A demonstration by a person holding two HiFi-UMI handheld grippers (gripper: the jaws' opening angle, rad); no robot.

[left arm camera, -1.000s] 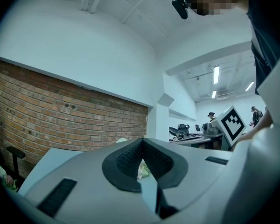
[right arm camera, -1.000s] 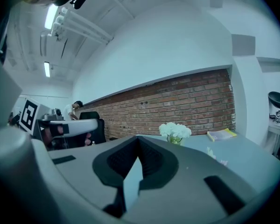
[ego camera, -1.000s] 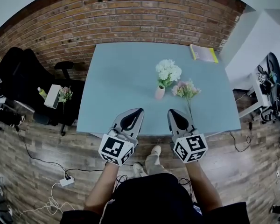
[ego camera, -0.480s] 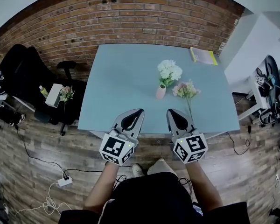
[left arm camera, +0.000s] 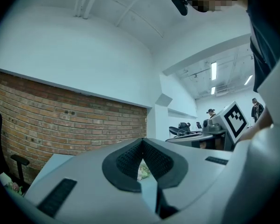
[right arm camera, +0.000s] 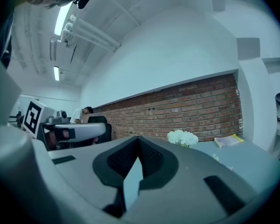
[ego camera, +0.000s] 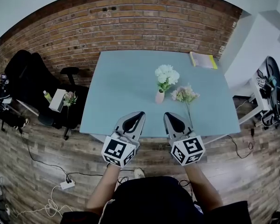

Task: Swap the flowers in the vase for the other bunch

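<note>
Vase (ego camera: 159,97) of flowers (ego camera: 166,75) (bunch (ego camera: 184,95) beside)

Vase (ego camera: 159,96) hidden behind right tongs (right arm camera: 138,140)

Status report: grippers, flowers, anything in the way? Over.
Both shut, empty: left gripper, right gripper, at near edge of table. In pink vase: white flowers; pink bunch lies on table, right of it. Nothing between grippers and vase.

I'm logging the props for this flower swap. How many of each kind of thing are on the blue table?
Flower bunches: 2, the white bunch and the pink bunch
Vase: 1
Book: 1
Total: 4
</note>
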